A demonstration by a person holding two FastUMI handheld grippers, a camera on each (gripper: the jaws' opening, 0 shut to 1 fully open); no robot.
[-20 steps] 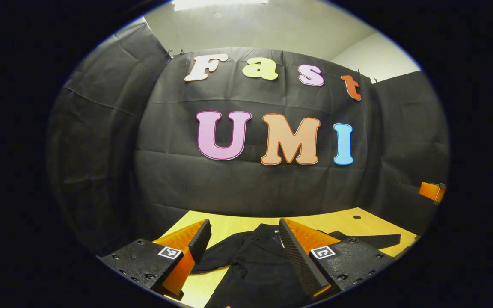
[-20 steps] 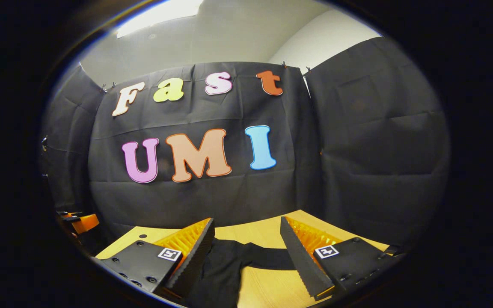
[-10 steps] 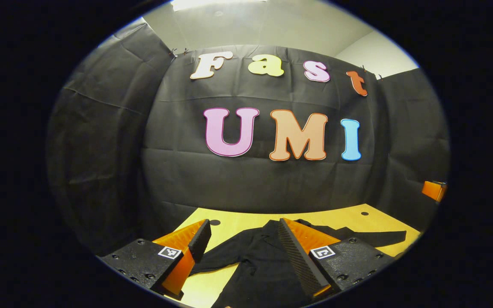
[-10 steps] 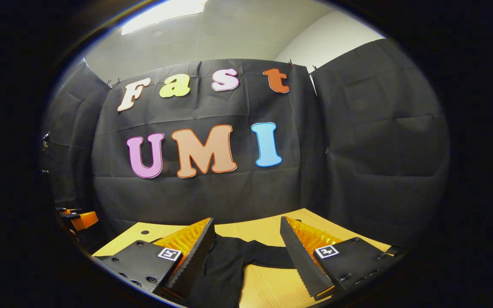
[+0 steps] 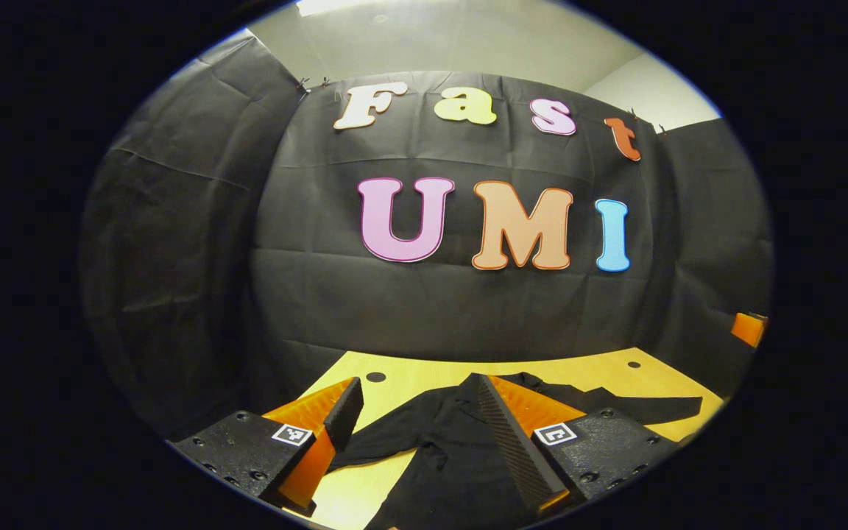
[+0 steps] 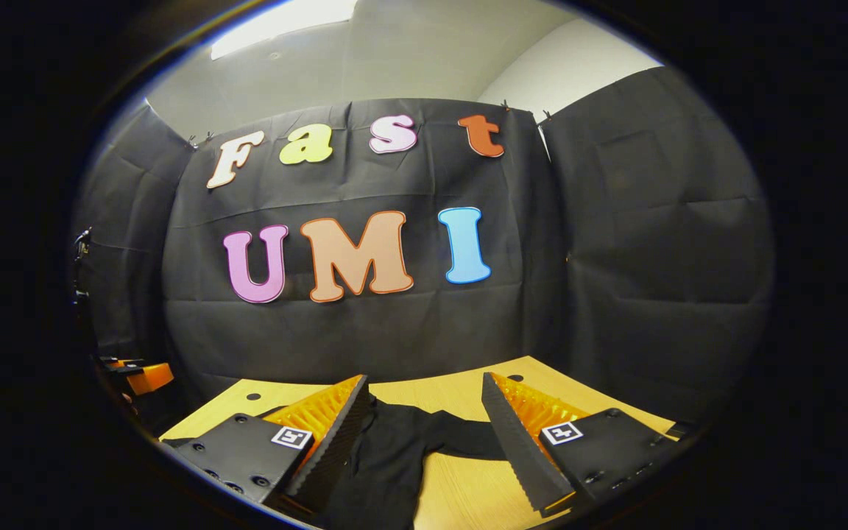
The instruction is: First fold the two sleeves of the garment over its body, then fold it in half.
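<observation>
My two hand-held grippers, left [image 5: 413, 408] and right [image 6: 426, 405], hover open above the black garment [image 5: 453, 449]; I should pinch each sleeve's cuff first.

Left tool [image 5: 417, 397] and right tool [image 6: 424, 394] both spread wide (nothing between the fingers), raised, level.

A recording booth, not a home: creased black cloth [image 5: 431, 309] clipped up as walls beyond the jaws, a pale wooden counter [image 6: 461, 394] with round holes under them, plain white room wall [image 6: 542, 70] and a ceiling light [image 6: 284, 18] above
</observation>
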